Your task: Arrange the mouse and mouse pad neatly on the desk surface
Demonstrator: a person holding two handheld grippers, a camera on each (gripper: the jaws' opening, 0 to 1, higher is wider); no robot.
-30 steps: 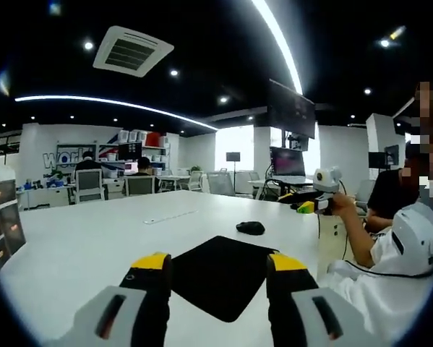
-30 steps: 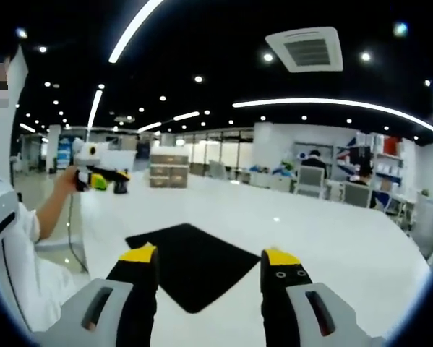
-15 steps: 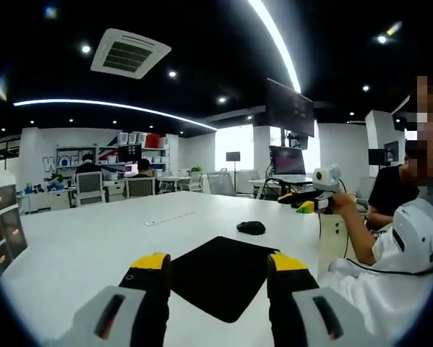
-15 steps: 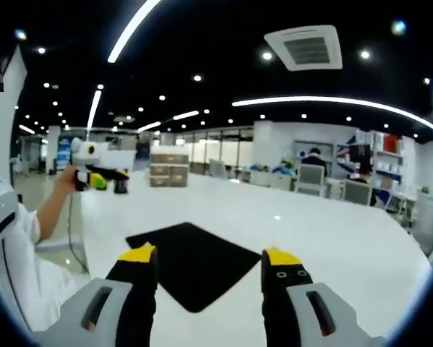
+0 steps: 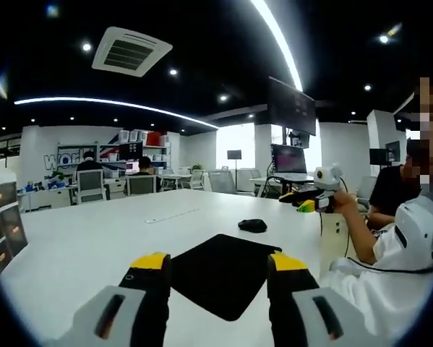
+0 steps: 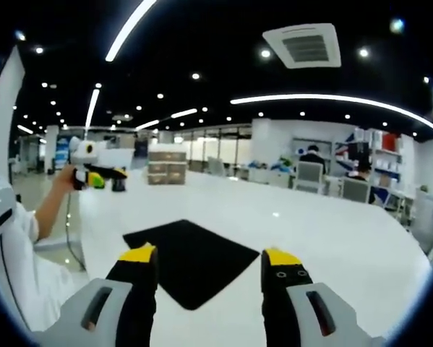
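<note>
Bottom centre of left gripper view: left gripper [image 5: 220,269] w/ yellow-tipped black jaws spread apart, nothing between them, hovering over white desk [image 5: 79,242]. Black mouse pad [image 5: 220,273] lies flat on desk just past the jaw tips, turned diamond-wise, one corner toward camera. Black mouse [image 5: 253,225] sits on bare desk beyond pad's far right corner, near but not touching it. Thin pale strip [image 5: 171,215] on desk farther back, centre-left. Right side of frame: person in white sleeve [image 5: 368,289] holding the right gripper [image 5: 319,202] up off the desk edge; jaw state unclear from here. Drawer unit [image 5: 3,224] at left edge; chairs and monitors in bkgd.

Bottom centre of right gripper view: right gripper [image 6: 210,264], same yellow tips, jaws apart, empty. Mouse pad [image 6: 191,260] in lower centre, ahead of and partly between the tips, flat on desk [image 6: 332,238]. Upper left: person's hand [image 6: 64,181] holding left gripper [image 6: 100,177] above desk's left edge. Stacked boxes [image 6: 167,166] behind it on far end of desk. Ceiling light strips and AC vent up top.
</note>
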